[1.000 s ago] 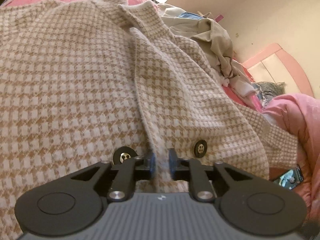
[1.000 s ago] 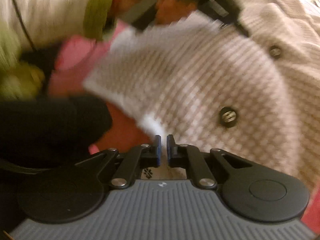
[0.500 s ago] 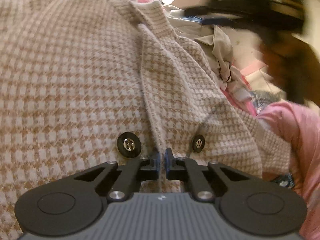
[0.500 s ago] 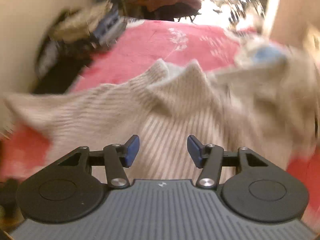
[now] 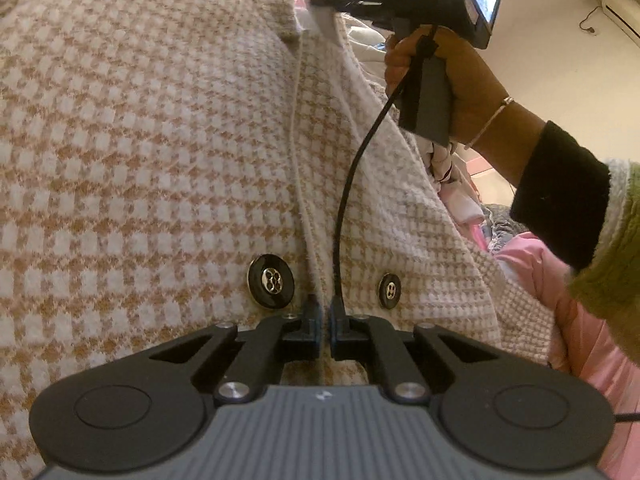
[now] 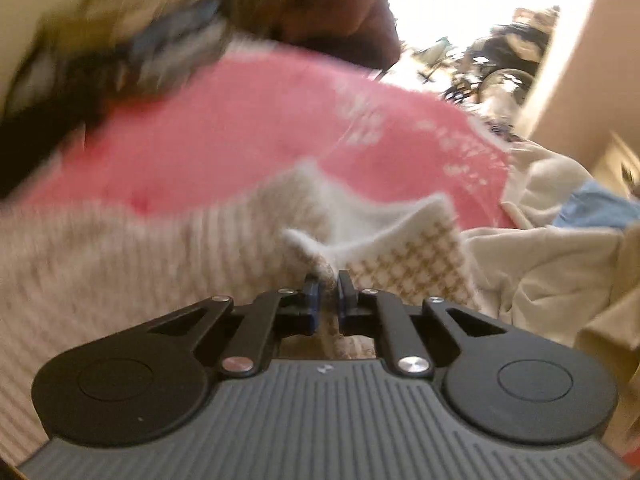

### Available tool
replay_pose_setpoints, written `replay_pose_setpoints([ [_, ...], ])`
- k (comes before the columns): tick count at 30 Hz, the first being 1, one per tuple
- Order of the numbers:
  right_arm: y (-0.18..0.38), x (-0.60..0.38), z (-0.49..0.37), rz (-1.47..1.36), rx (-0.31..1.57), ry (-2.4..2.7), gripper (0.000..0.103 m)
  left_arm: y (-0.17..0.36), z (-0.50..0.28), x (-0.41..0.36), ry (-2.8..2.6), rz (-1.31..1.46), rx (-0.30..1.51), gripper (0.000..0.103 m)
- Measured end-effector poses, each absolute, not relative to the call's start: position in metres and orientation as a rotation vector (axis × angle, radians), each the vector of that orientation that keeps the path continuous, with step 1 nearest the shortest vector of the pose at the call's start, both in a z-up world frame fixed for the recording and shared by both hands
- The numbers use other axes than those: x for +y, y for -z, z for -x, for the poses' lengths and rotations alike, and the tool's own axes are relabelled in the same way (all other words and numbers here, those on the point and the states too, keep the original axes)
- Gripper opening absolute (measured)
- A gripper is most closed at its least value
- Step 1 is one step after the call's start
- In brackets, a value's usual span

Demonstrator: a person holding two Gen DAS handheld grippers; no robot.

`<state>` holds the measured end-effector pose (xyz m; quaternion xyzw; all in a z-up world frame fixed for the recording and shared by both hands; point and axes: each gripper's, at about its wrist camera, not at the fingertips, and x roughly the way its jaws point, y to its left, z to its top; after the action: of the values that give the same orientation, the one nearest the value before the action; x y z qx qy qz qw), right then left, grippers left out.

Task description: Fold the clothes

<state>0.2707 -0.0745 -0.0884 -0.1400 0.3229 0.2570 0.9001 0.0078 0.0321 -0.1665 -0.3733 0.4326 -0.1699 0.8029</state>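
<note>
A beige-and-white checked jacket with black buttons lies spread on the bed and fills the left wrist view. My left gripper is shut on the front edge of the jacket, between two buttons. At the far end, a hand holds my right gripper at the collar. In the right wrist view the right gripper is shut on a fold of the jacket's collar edge, with fabric pinched between its blue pads.
A pink bedspread lies beyond the collar. A pile of pale and blue clothes sits to the right of it. A pink garment lies under the sleeve at the right. The right gripper's black cable hangs over the jacket.
The right gripper swung from the jacket's lower corner to the collar, opened on the way, and shut on the collar edge. The left gripper closed fully on the front edge.
</note>
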Motion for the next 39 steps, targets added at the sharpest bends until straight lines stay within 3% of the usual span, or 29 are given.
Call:
replay_pose_setpoints([
  [3, 0.094, -0.072, -0.282, 0.223, 0.635, -0.538, 0.007, 0.168, -0.009, 0.033, 0.356, 0.806, 0.942, 0.005],
  [8, 0.109, -0.062, -0.3, 0.297, 0.79, -0.561, 0.017, 0.17, -0.011, 0.032, 0.338, 0.821, 0.97, 0.008],
  [10, 0.078, -0.084, -0.292, 0.259, 0.761, -0.562, 0.031, 0.168, -0.012, 0.033, 0.338, 0.813, 0.978, 0.008],
  [17, -0.062, -0.232, -0.216, 0.187, 0.64, -0.481, 0.038, 0.147, -0.008, 0.026, 0.319, 0.666, 0.955, 0.011],
  [21, -0.097, -0.338, -0.133, 0.042, 0.68, -0.347, 0.038, 0.133, 0.002, 0.025, 0.281, 0.609, 0.924, 0.012],
  [24, -0.079, -0.402, -0.06, -0.082, 0.743, -0.292, 0.038, 0.12, 0.012, 0.024, 0.264, 0.59, 0.912, 0.012],
  [29, 0.014, -0.453, 0.006, -0.367, 0.878, -0.227, 0.043, 0.101, 0.016, 0.0, 0.322, 0.51, 0.904, 0.014],
  [32, 0.069, -0.476, 0.0, -0.639, 0.923, -0.15, 0.045, 0.097, 0.011, -0.023, 0.371, 0.491, 0.913, 0.016],
  [36, 0.136, -0.494, -0.032, -1.015, 0.925, -0.057, 0.059, 0.096, -0.004, -0.055, 0.411, 0.472, 0.927, 0.016],
  [39, 0.18, -0.496, -0.048, -1.234, 0.974, -0.021, 0.062, 0.092, -0.022, -0.075, 0.439, 0.441, 0.91, 0.016],
])
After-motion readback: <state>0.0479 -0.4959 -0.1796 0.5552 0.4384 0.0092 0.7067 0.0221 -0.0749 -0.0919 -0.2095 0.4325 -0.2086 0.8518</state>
